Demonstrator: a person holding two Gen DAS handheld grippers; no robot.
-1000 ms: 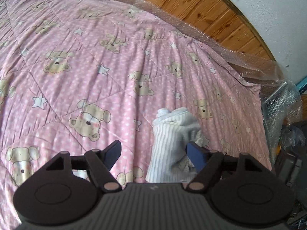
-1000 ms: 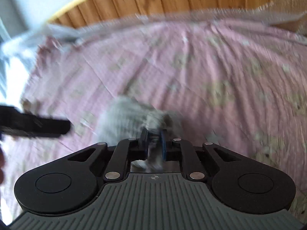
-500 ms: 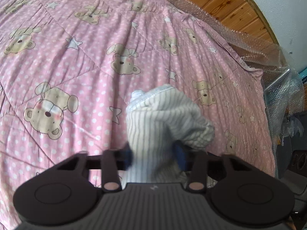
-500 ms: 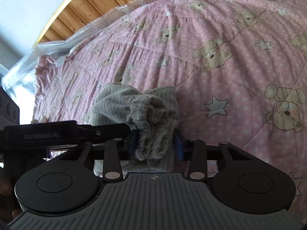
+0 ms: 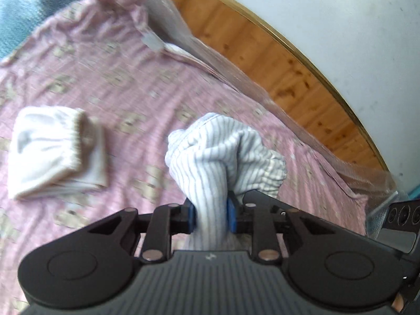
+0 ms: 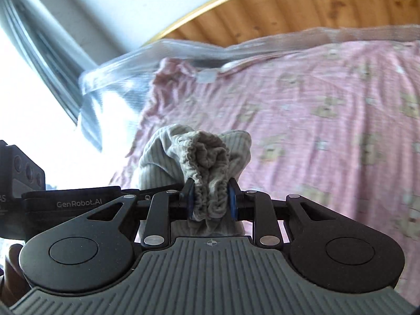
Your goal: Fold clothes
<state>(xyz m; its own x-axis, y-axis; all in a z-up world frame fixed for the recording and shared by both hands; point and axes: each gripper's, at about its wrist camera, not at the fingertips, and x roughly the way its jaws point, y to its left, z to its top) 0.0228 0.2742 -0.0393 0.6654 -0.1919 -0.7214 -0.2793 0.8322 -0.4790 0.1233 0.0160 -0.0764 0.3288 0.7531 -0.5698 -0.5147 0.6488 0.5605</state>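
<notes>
In the left wrist view, the left gripper points across the bed, its blue-padded fingers closed tightly on a bunched neck of the striped garment. The white cloth with thin grey stripes bulges up and forward from the pinch, lifted clear of the pink teddy-bear quilt below. To the left on the quilt lies a folded white garment, well apart from the held one. At the far edge of the bed, clear plastic wrap runs along the wooden headboard, with a pale wall above. At the right edge a black camera block of the other gripper shows.

In the right wrist view, the right gripper is level and aimed at the headboard. Its fingers are clamped on the gathered elastic waistband of the same striped garment, the ruffled band squeezed between the blue pads and the ribbed cloth spreading out behind. The quilt fills the right side, blurred. On the left is a bright window area and grey slanted slats, too washed out to read. The left gripper's body, marked GenRobot.AI, lies just beside on the left. The folded white garment appears only in the left wrist view.
</notes>
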